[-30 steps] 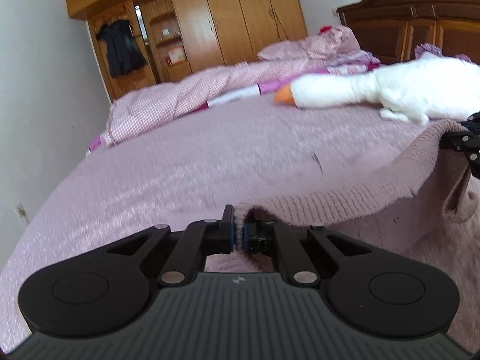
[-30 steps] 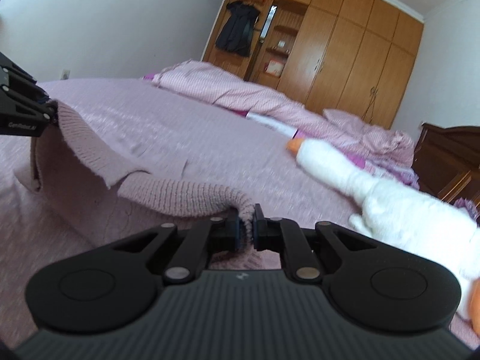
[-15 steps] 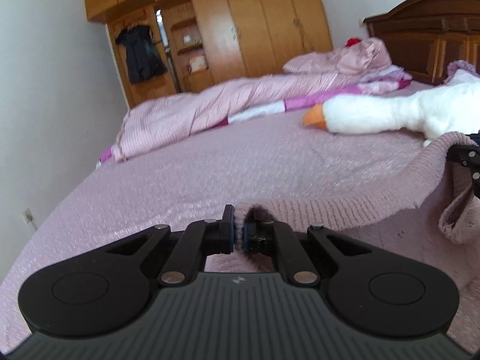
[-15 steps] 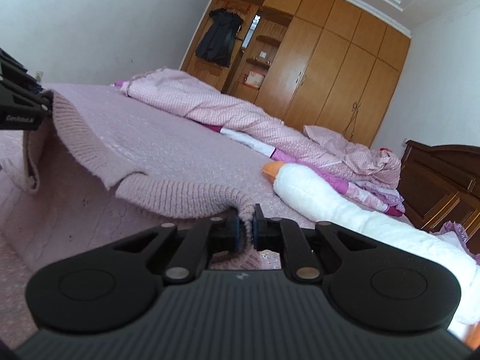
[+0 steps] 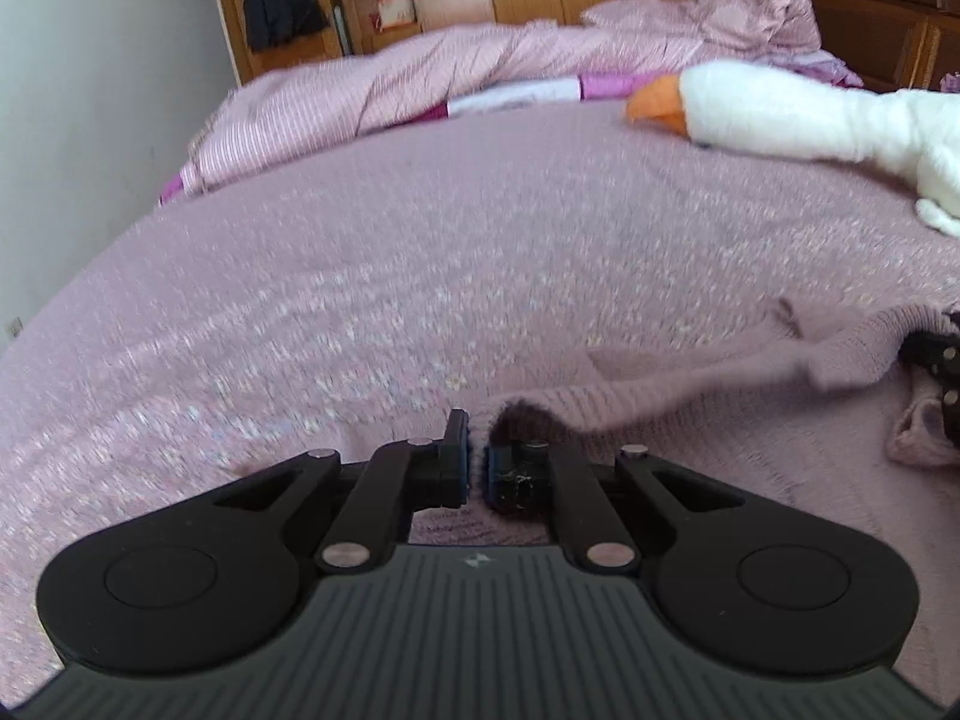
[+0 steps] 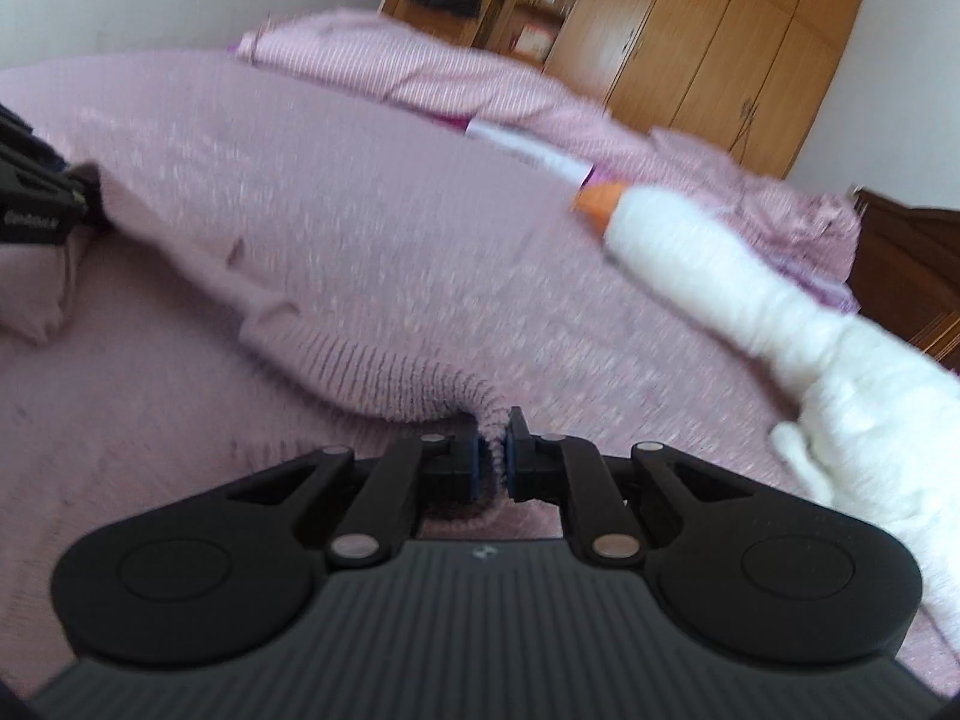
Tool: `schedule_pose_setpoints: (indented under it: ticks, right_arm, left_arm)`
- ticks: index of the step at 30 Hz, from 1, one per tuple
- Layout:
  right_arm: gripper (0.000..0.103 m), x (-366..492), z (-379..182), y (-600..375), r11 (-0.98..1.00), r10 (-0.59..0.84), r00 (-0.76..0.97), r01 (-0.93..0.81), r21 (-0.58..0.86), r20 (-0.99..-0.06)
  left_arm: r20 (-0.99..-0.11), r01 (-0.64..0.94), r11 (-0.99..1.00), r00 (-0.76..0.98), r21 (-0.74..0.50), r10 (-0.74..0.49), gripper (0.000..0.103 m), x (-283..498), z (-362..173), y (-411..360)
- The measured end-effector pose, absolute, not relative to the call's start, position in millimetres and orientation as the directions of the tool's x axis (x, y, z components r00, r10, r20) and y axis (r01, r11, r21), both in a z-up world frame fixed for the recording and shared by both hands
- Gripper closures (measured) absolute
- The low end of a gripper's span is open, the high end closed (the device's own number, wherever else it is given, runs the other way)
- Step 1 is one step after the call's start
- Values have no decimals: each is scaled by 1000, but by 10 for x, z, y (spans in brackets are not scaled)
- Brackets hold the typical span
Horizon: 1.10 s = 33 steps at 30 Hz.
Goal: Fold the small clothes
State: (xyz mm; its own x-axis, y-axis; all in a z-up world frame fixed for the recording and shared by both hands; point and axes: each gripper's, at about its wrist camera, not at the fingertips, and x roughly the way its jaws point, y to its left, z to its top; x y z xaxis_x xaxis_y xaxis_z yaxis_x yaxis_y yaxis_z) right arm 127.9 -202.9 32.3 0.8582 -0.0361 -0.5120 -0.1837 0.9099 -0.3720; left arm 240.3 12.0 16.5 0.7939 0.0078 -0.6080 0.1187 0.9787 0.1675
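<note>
A small dusty-pink knitted sweater lies low over the pink bedspread, its ribbed edge stretched between both grippers. My left gripper is shut on one corner of that edge. My right gripper is shut on the other corner of the sweater. The right gripper shows at the right border of the left wrist view, and the left gripper at the left border of the right wrist view. The rest of the sweater sags onto the bed between them.
A white plush goose with an orange beak lies on the bed to the right, also in the right wrist view. A rumpled striped pink duvet is piled at the far side. Wooden wardrobes and a dark headboard stand behind.
Both grippers have moved forward and down over the bed with the sweater edge still held. The raised edge now hangs much lower, close to the bedspread, and the goose looks nearer.
</note>
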Motion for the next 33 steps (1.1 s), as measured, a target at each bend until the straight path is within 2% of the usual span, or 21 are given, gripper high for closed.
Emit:
schedule_pose_setpoints:
  ticks: [3, 8, 9, 10, 11, 12, 13, 14, 15, 27, 33]
  right_arm:
    - [89, 1367, 221, -2058, 921, -28, 841, -189, -341, -541]
    - [88, 1406, 258, -2127, 942, -4, 837, -180, -282, -547]
    - [85, 1396, 282, -2145, 945, -2, 839, -177, -276, -544]
    - [78, 1375, 308, -2171, 949, 3, 842, -173, -265, -539]
    - [70, 1364, 349, -2190, 953, 8, 845, -168, -251, -535]
    - [66, 1343, 381, -2225, 958, 13, 848, -162, -236, -529]
    - [61, 1302, 417, -2255, 963, 18, 853, -155, -221, -521]
    - [59, 1261, 450, -2289, 966, 22, 859, -150, -209, -512]
    - [59, 1215, 482, -2325, 969, 27, 863, -146, -198, -504]
    - [59, 732, 658, -2474, 982, 74, 876, -147, -118, -477]
    - [59, 657, 532, -2323, 947, 107, 856, -243, -210, -505]
  left_arm:
    - [-638, 112, 984, 770, 136, 1, 96, 2486, 32, 169]
    - [-629, 136, 982, 777, 131, -24, 96, 2422, 81, 201]
    - [-630, 141, 983, 776, 121, -34, 91, 2409, 118, 224]
    - [-628, 143, 984, 777, 110, -43, 88, 2376, 162, 254]
    - [-624, 148, 984, 780, 95, -57, 80, 2325, 222, 285]
    - [-620, 150, 985, 782, 84, -66, 70, 2285, 271, 319]
    - [-614, 148, 986, 786, 77, -70, 64, 2246, 324, 354]
    - [-604, 142, 988, 794, 69, -72, 53, 2182, 383, 390]
    - [-596, 138, 989, 800, 60, -75, 46, 2133, 426, 426]
    - [-584, 171, 984, 804, 47, -112, 34, 1569, 631, 627]
    - [-607, 253, 957, 786, 145, -116, 34, 1433, 493, 491]
